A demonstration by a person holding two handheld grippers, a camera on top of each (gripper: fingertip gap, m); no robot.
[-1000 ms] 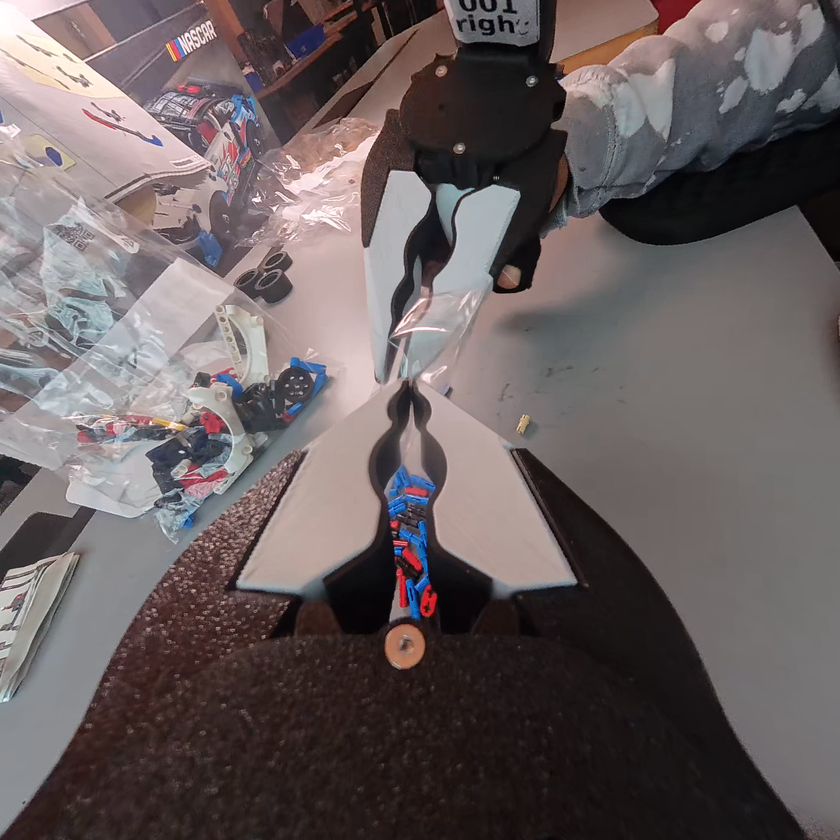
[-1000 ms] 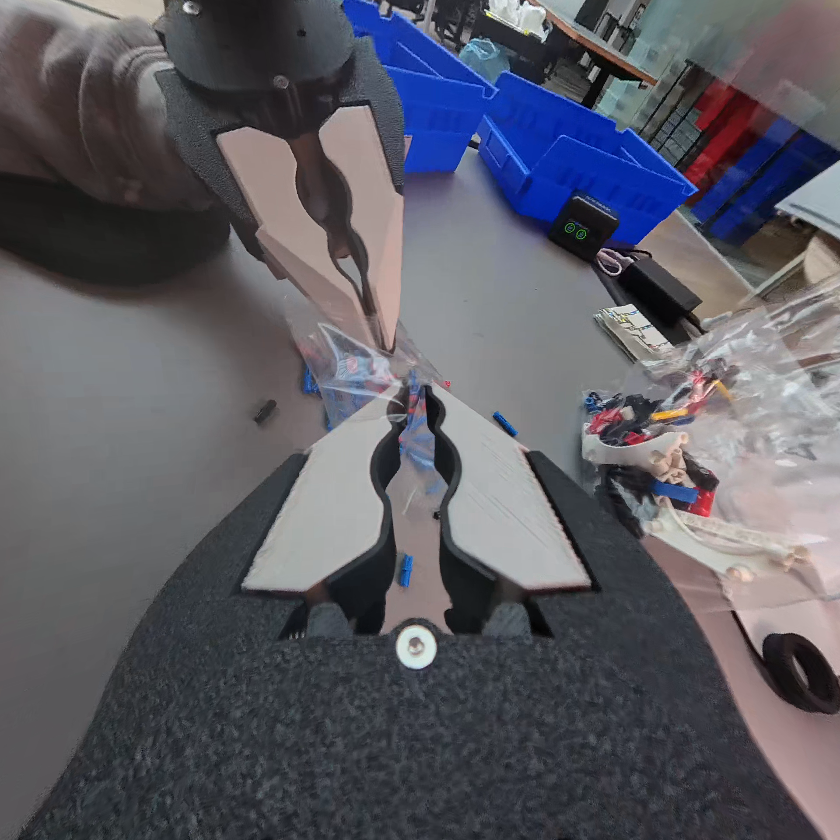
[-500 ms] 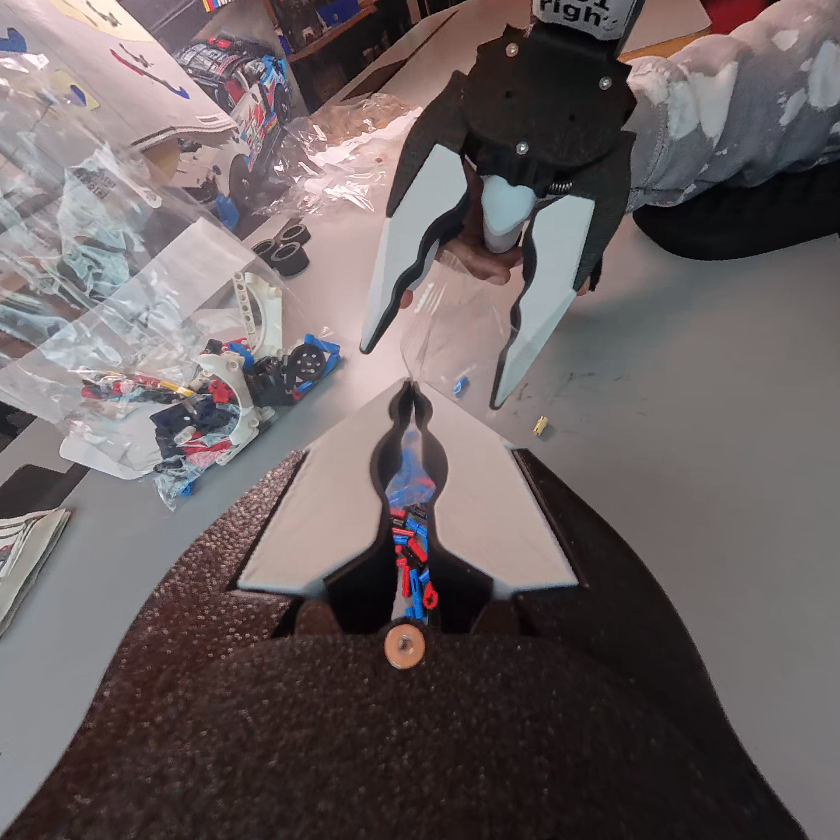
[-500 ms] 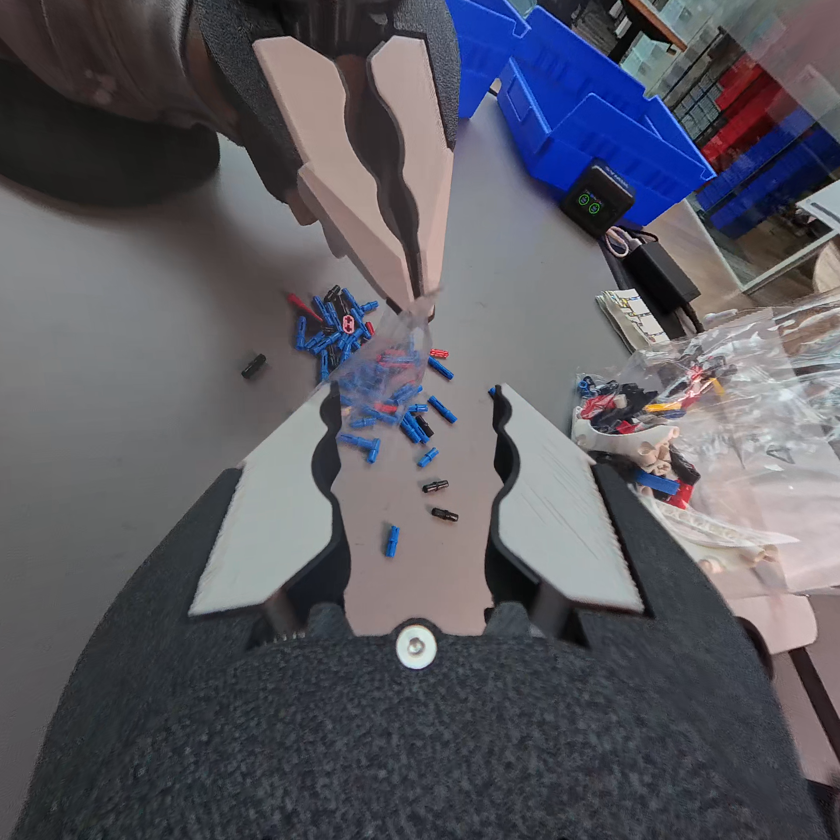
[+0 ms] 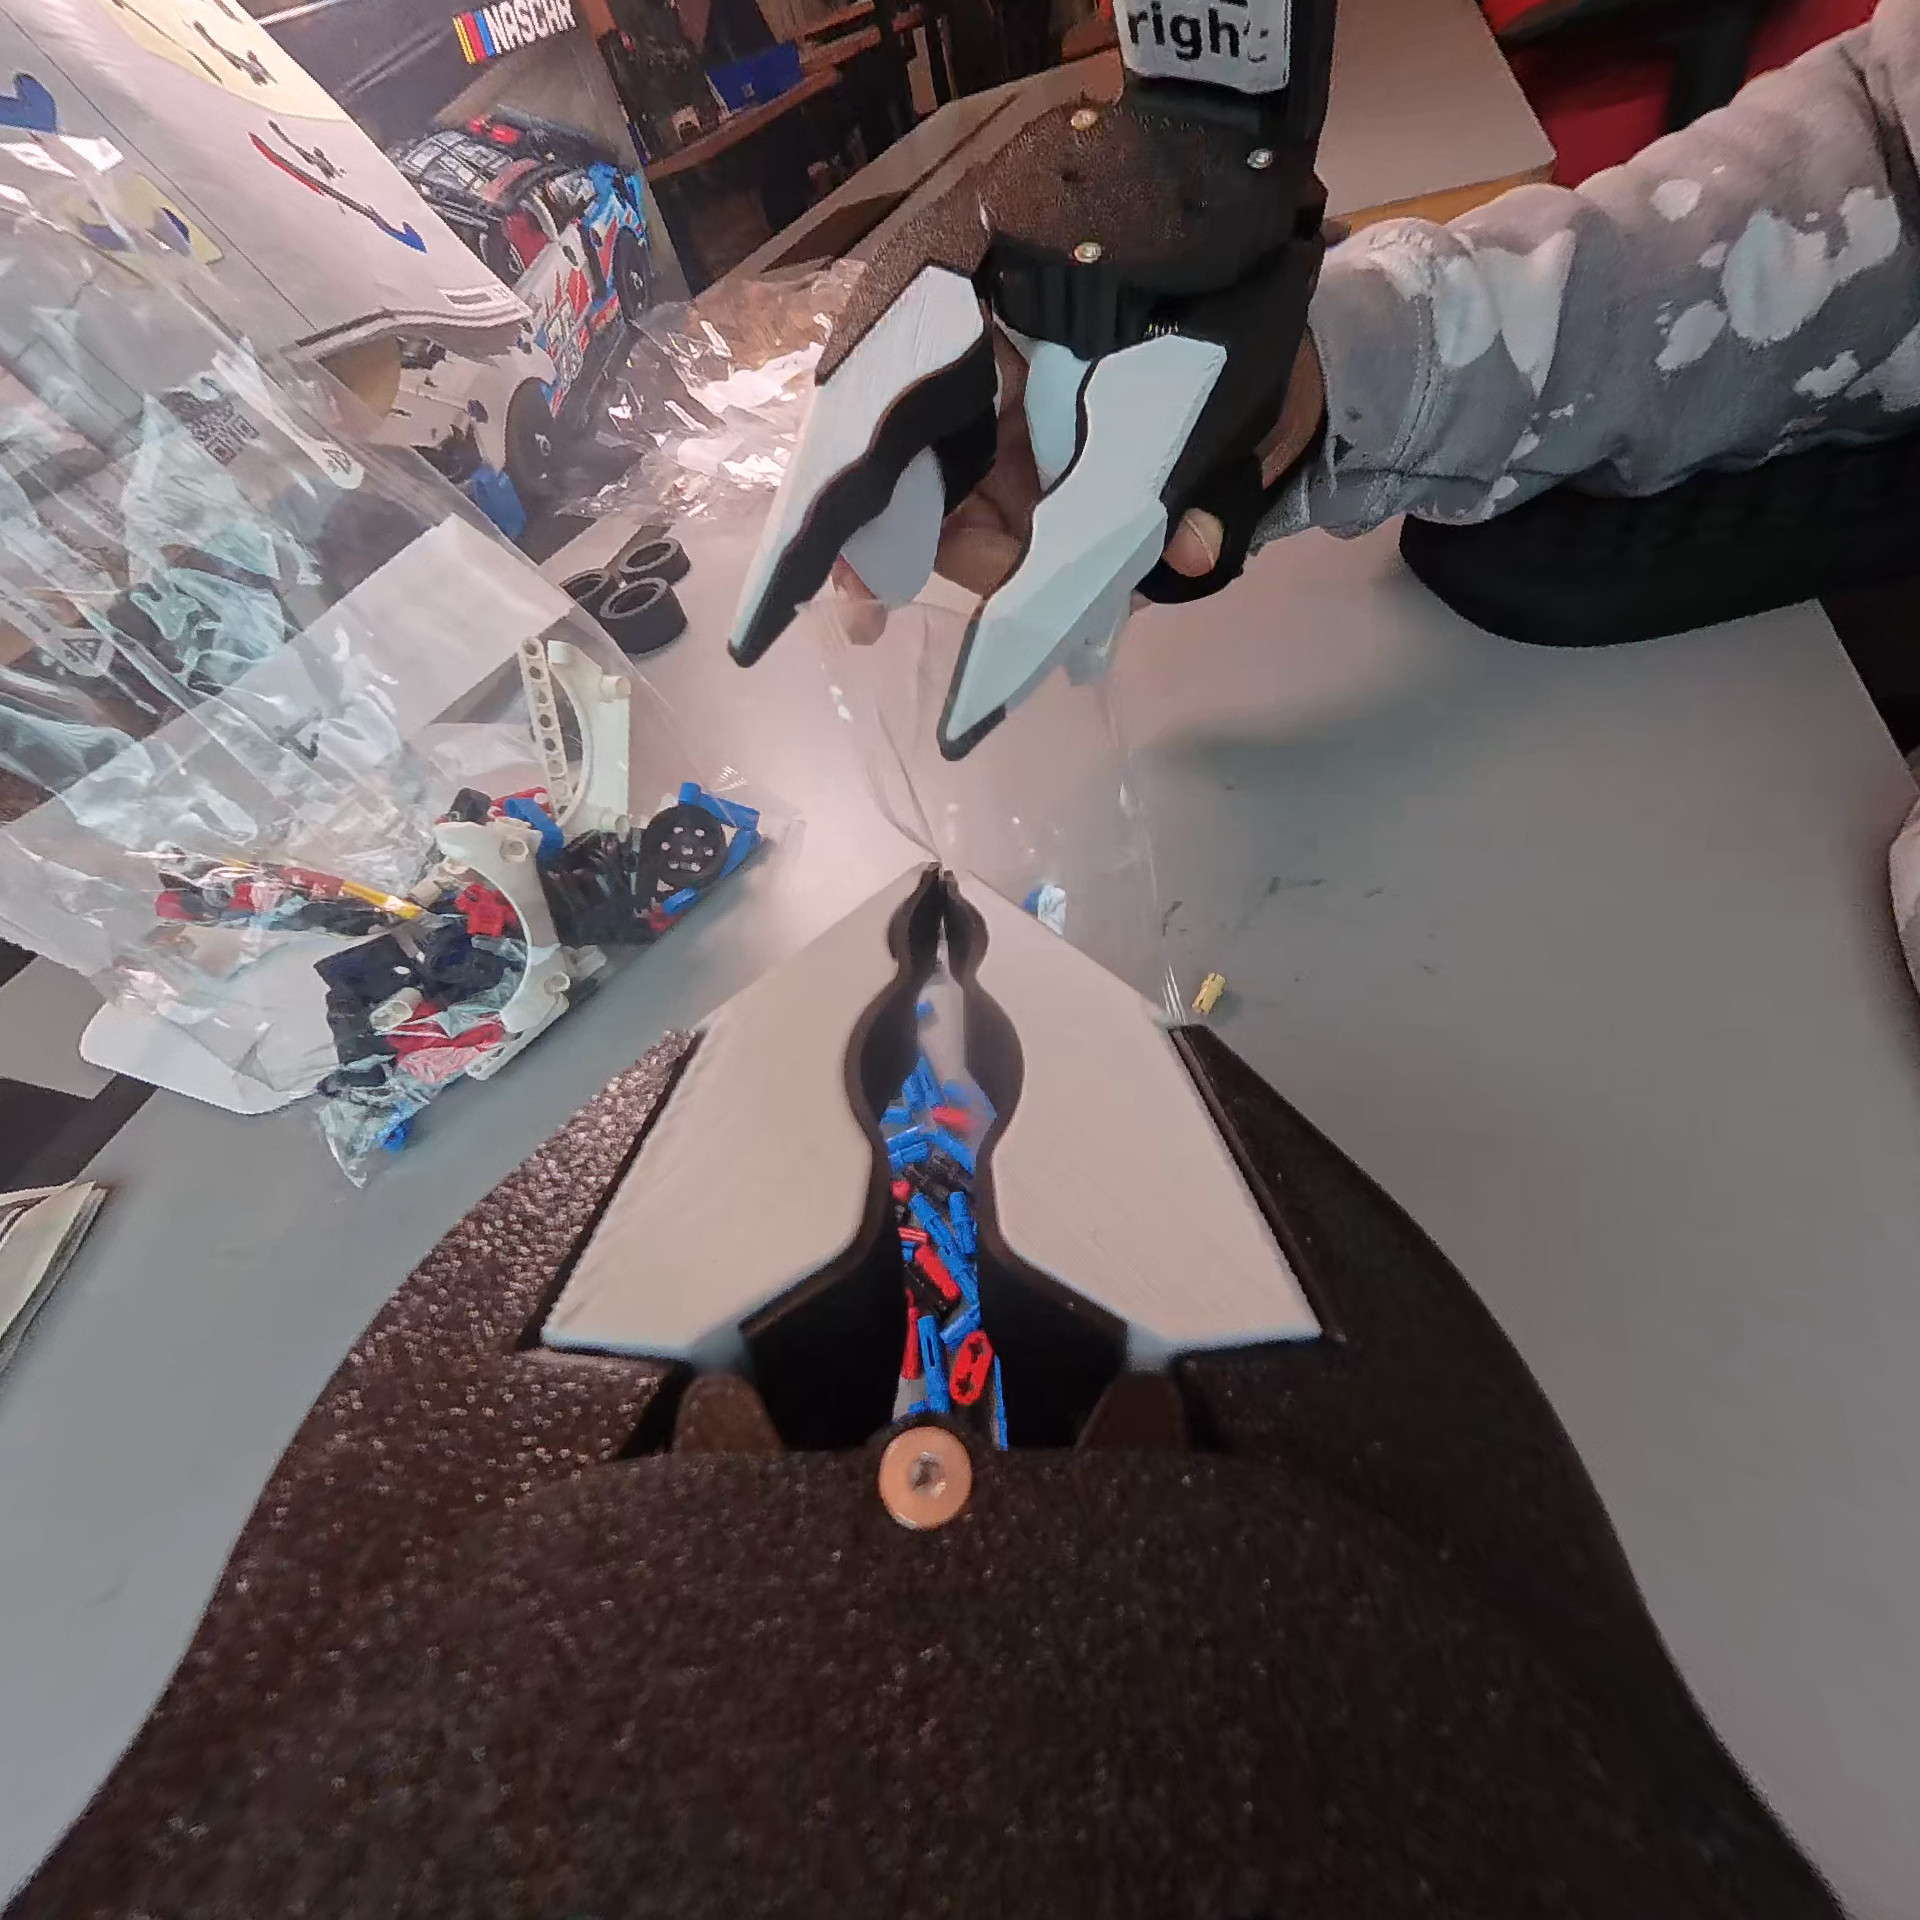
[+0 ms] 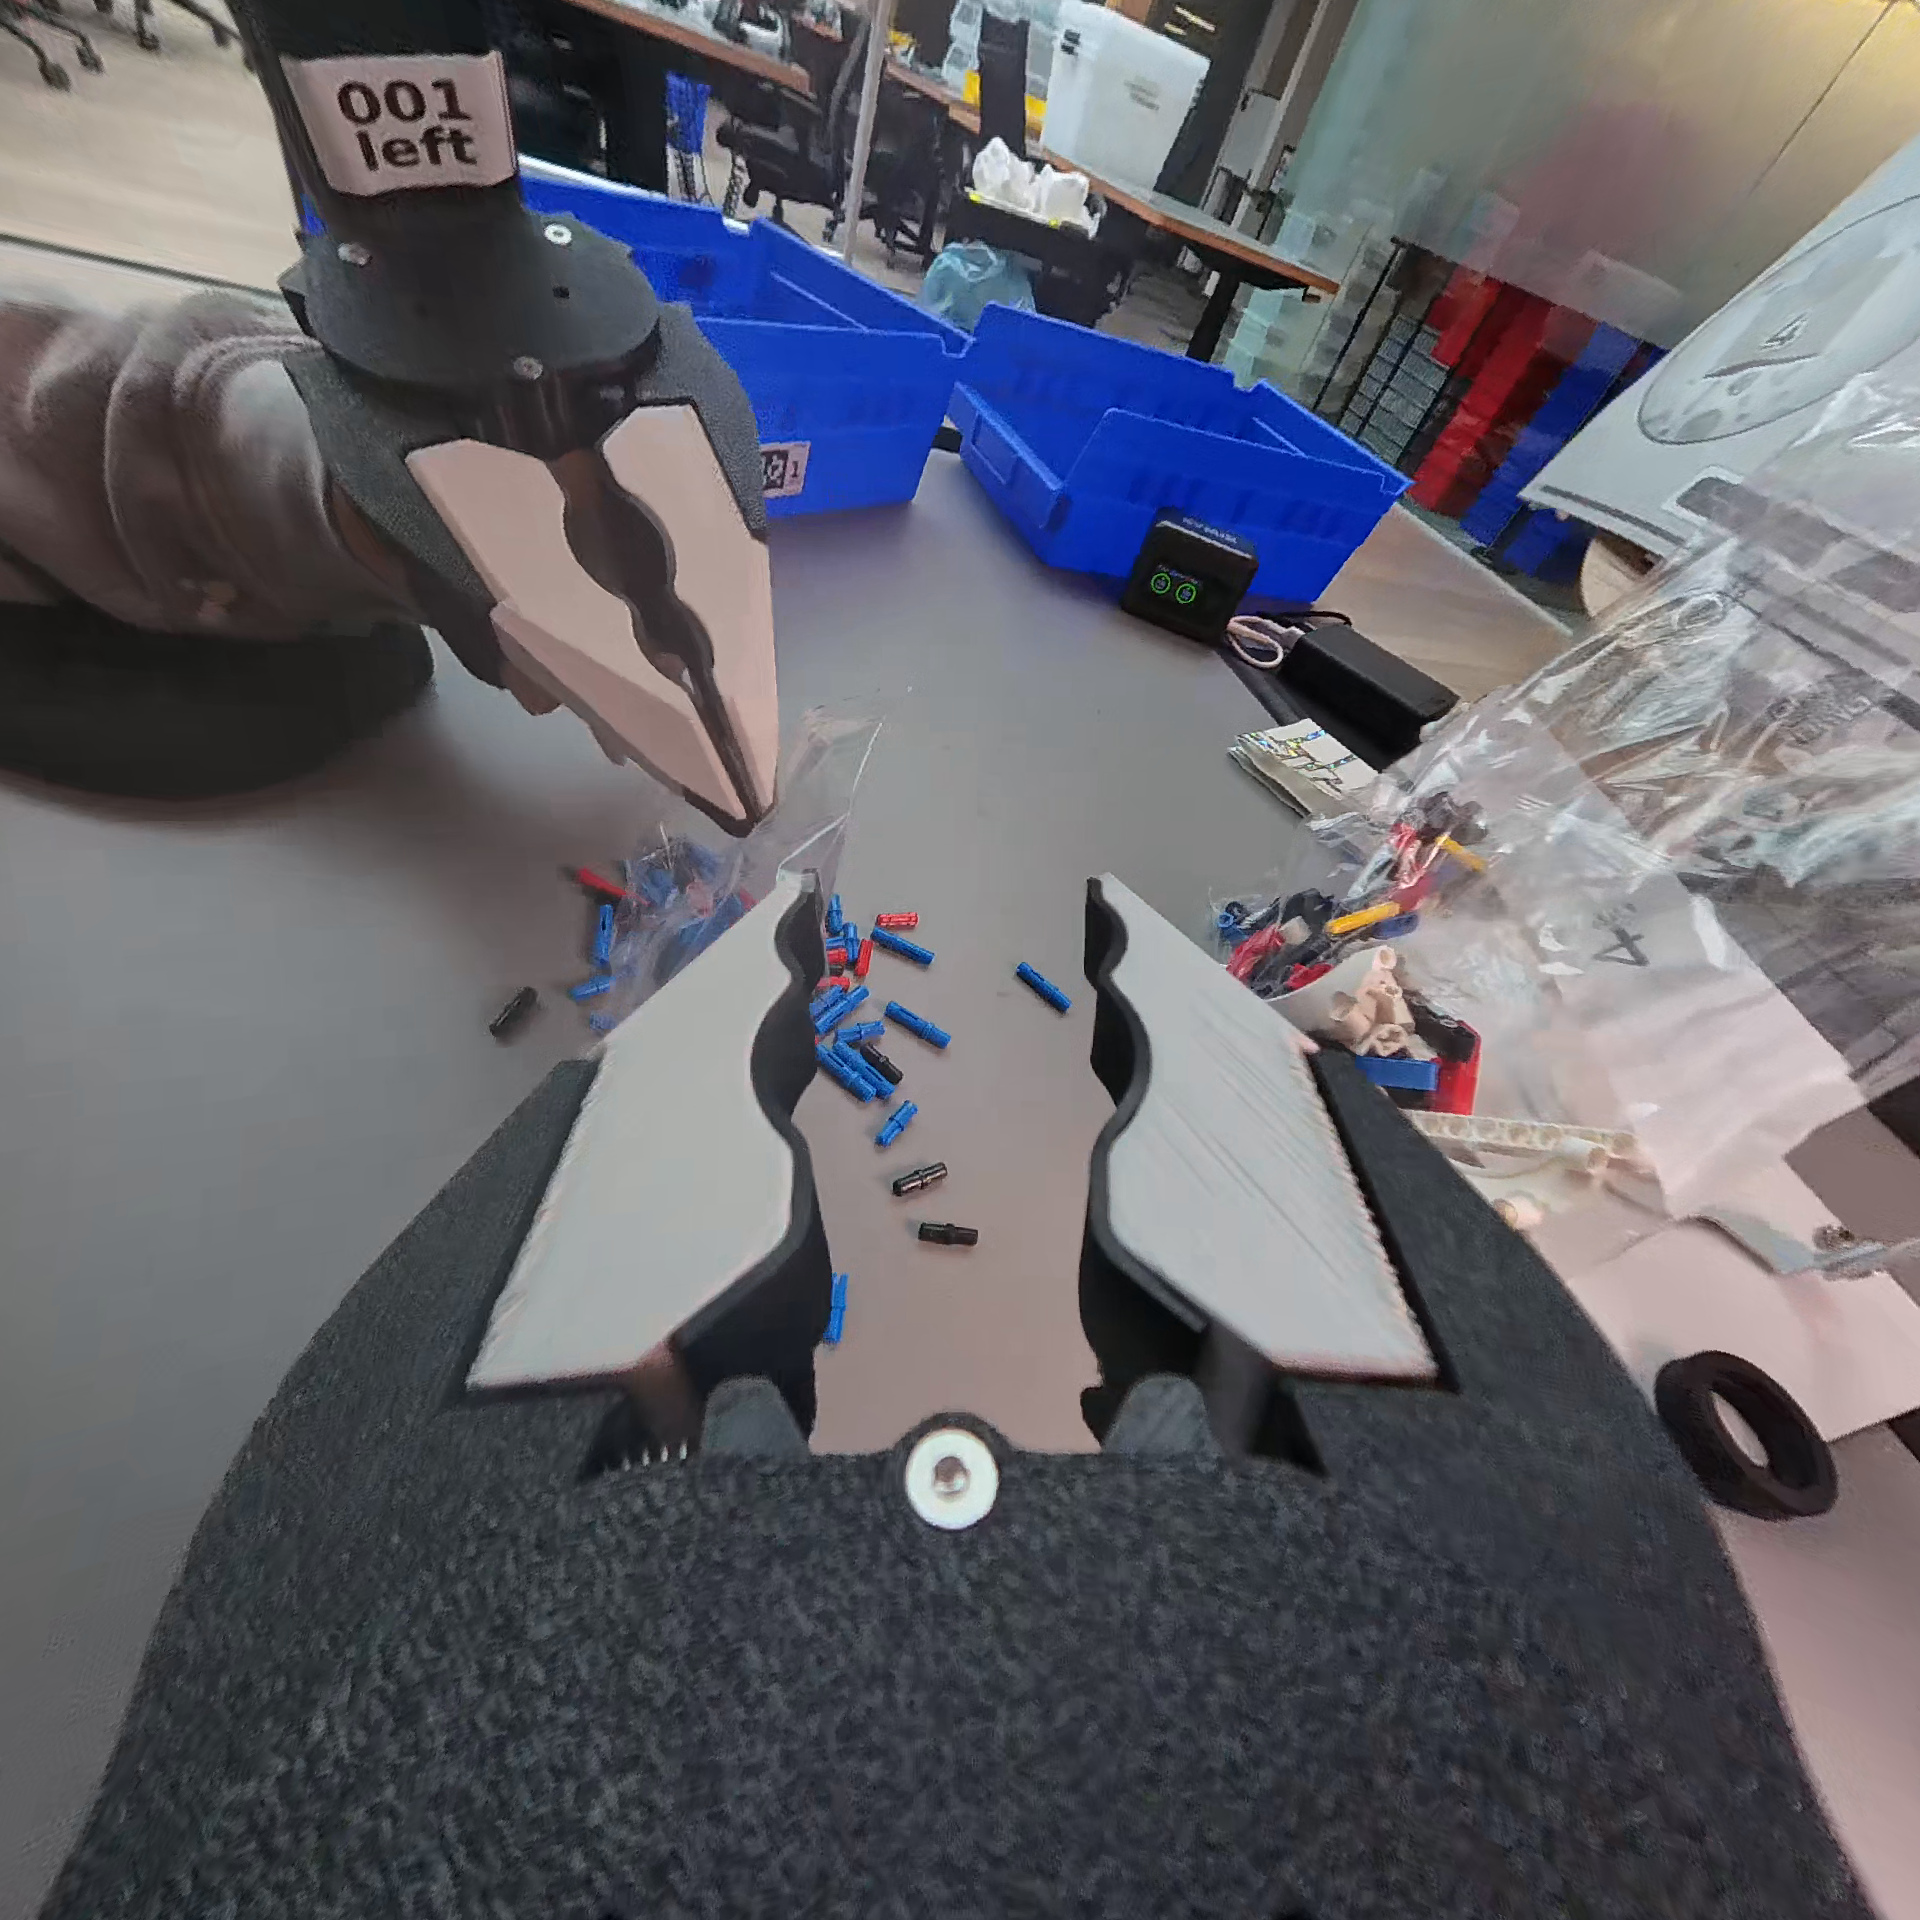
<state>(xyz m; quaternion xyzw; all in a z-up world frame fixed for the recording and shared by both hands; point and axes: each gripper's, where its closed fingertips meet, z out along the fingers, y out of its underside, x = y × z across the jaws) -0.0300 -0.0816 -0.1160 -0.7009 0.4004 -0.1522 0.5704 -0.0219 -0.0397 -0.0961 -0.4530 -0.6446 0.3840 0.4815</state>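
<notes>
My left gripper (image 5: 940,883) is shut on the edge of a small clear plastic bag (image 5: 1039,810) and holds it just above the grey table (image 5: 1507,935). It also shows in the right wrist view (image 6: 750,821), pinching the bag (image 6: 821,764) at its tips. Several small blue, red and black pins (image 6: 862,1023) lie spilled on the table under and beside the bag; they also show between my left fingers (image 5: 935,1226). My right gripper (image 6: 951,888) is open and empty, just above the pins. In the left wrist view it (image 5: 852,698) hovers beyond the bag.
A larger clear bag of mixed parts (image 5: 416,914) lies at the left; it shows in the right wrist view (image 6: 1403,966). Black tyres (image 5: 634,582), a toy-car box (image 5: 520,239), a tan pin (image 5: 1208,992). Blue bins (image 6: 1143,457), a small black device (image 6: 1184,582), a booklet (image 6: 1299,758). It is some 11 cm from my left tips to the tan pin (image 5: 1208,992).
My right gripper opened, let go of the small bag and drew back. Pins spilled out of the bag onto the table. My left gripper stayed shut on the bag.
</notes>
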